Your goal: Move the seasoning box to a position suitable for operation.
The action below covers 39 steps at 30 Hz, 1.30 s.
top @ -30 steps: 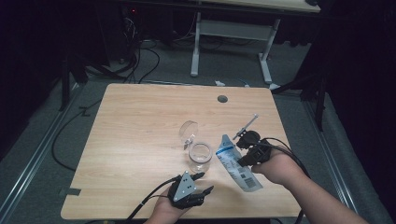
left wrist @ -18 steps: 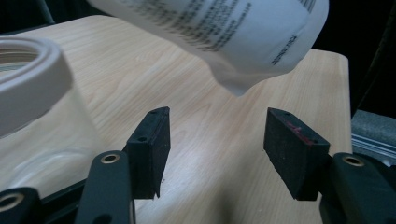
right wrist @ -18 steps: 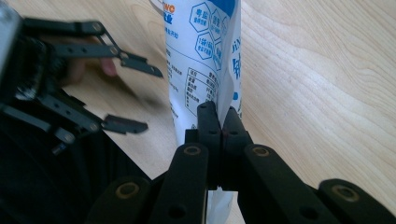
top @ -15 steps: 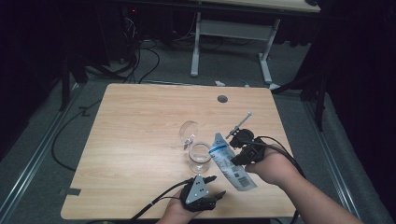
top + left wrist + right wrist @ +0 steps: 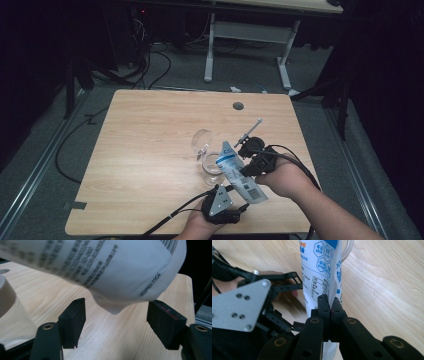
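High view: left gripper [image 5: 239,210] has just been opening, jaws apart below a pouch [image 5: 238,171] pinched by the right gripper [image 5: 244,171].
Spout-end tilted at the glass [image 5: 213,167]; a slackened pinch could drop it.

Pouch [image 5: 239,172] tilted over jar [image 5: 212,167] near table's [image 5: 150,135] front edge, lid [image 5: 201,142] just behind jar, left tongs [image 5: 235,210] below pouch's base.

The table's [image 5: 150,145] left half, from 7 to 11 o'clock, is left open for passage. The near-centre is blocked by a jar [image 5: 212,167] and a lid [image 5: 201,141], and a pouch [image 5: 240,172] is hung at 5 o'clock.
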Available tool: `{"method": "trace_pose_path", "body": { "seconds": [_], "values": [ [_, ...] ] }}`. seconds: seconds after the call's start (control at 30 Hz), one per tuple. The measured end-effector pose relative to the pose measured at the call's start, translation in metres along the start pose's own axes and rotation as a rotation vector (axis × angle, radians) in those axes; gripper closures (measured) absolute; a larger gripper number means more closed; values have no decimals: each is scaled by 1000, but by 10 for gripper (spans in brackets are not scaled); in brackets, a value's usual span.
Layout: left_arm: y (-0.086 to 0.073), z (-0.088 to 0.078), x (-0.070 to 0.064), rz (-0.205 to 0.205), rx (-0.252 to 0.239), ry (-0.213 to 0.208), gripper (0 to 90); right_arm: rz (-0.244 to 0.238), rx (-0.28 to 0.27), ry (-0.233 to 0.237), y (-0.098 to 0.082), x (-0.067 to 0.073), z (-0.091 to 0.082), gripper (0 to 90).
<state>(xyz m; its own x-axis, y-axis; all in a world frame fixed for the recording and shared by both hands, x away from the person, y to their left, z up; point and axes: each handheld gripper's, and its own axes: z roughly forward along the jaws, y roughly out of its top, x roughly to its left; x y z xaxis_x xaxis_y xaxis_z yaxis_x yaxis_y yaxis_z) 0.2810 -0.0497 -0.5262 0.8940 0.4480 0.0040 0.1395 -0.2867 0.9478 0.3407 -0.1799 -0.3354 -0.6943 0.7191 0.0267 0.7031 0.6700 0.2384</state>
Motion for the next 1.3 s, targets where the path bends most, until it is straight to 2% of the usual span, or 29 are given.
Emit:
{"method": "trace_pose_path", "body": {
  "seconds": [0.07,0.1,0.13,0.2,0.4,0.53,0.7,0.8,1.03,1.3],
  "values": [
    [1,2,0,2,3,7,298,-13,-5,0,1,0,1,900],
    [1,3,-1,-1,4,6,285,9,0,4,1,1,0,900],
    [2,4,-1,0,1,5,286,-1,-1,4,1,1,1,900],
    [3,3,-4,5,-13,7,316,-4,1,2,2,1,1,900],
    [6,1,-9,3,12,39,392,-2,-2,-3,2,0,2,900],
    [9,0,-13,-15,32,49,449,-5,2,-7,3,-1,5,900],
    [11,-2,-15,-28,27,55,489,-10,-6,-12,4,-3,6,900],
    [12,-3,-14,-44,21,51,570,-5,-8,-10,5,-3,8,899],
    [14,-3,-15,-71,15,72,583,-12,-27,-13,7,-7,11,899],
    [19,-5,-16,-47,16,84,592,-30,-27,-18,15,-5,13,899]
  ]
}}
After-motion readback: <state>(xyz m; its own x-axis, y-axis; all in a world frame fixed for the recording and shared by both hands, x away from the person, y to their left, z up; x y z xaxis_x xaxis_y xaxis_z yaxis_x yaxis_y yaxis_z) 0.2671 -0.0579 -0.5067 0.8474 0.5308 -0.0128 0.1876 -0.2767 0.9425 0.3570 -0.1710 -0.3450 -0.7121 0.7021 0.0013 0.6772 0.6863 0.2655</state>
